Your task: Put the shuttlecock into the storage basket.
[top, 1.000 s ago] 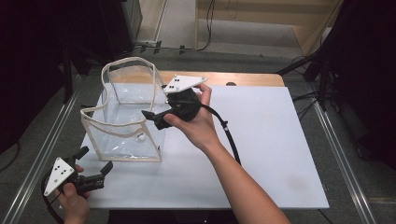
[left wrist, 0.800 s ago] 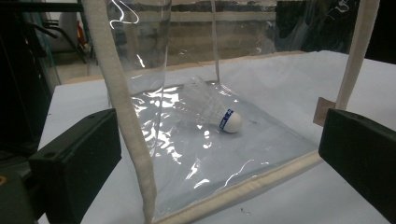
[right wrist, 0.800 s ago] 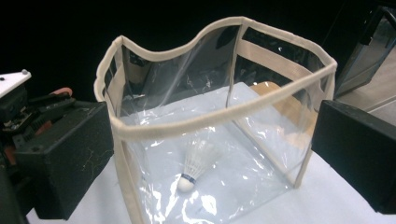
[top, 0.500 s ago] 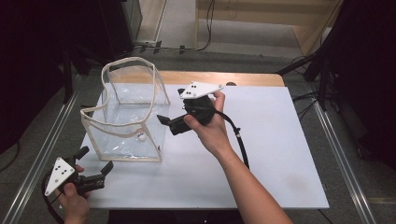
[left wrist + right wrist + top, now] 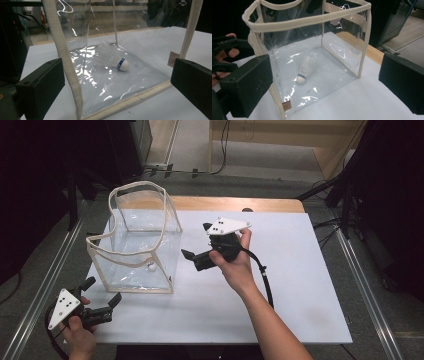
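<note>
A clear plastic bag (image 5: 135, 240) with cream trim stands open-topped on the left of the white table sheet (image 5: 295, 285). A white shuttlecock (image 5: 150, 266) lies on its floor, cork toward the near wall. My right gripper (image 5: 196, 241) hovers just right of the bag, open and empty. In the right gripper view the bag (image 5: 312, 21) and shuttlecock (image 5: 304, 68) sit ahead of the open right gripper (image 5: 324, 85). My left gripper (image 5: 102, 291) rests open at the near left corner, pointing at the bag. The left gripper view shows the shuttlecock (image 5: 117, 60) through the bag wall (image 5: 67, 62), beyond the left gripper (image 5: 117, 90).
A wooden tabletop strip (image 5: 225, 204) shows behind the sheet. Metal rails (image 5: 367, 295) run along both sides of the table. The right gripper's black cable (image 5: 265, 280) trails along the forearm. The sheet's right half is bare.
The right gripper has drawn back to the right, away from the bag's top edge, with its jaws open. The left gripper and the bag have stayed put.
</note>
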{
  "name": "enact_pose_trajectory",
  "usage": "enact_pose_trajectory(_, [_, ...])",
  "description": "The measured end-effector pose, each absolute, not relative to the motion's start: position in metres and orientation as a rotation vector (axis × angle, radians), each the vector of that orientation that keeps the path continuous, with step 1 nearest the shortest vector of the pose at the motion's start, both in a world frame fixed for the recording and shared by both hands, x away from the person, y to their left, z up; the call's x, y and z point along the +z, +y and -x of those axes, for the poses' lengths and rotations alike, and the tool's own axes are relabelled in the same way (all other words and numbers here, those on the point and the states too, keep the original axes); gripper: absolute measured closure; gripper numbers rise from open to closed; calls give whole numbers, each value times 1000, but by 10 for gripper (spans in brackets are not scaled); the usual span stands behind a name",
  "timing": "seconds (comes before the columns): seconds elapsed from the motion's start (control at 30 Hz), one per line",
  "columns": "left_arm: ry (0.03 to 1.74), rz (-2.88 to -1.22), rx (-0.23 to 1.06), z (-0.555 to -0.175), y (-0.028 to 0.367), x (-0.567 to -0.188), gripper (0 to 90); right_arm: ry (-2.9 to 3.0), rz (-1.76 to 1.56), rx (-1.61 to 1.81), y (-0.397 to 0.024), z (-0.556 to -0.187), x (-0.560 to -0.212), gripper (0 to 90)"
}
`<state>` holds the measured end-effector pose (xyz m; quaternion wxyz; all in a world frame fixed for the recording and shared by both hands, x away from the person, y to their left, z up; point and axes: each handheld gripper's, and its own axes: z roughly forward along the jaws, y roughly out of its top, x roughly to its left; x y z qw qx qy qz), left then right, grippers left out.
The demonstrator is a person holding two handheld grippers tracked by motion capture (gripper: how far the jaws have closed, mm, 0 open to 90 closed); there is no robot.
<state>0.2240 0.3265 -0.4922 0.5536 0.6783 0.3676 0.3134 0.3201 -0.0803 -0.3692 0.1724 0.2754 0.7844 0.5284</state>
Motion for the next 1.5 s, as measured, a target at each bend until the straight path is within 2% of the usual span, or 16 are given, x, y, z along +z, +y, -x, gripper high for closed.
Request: enact_pose_trajectory(1.5, [873,-1606,744,-224,325,-492,0,2126,-949,1483,-166,-290,-447,0])
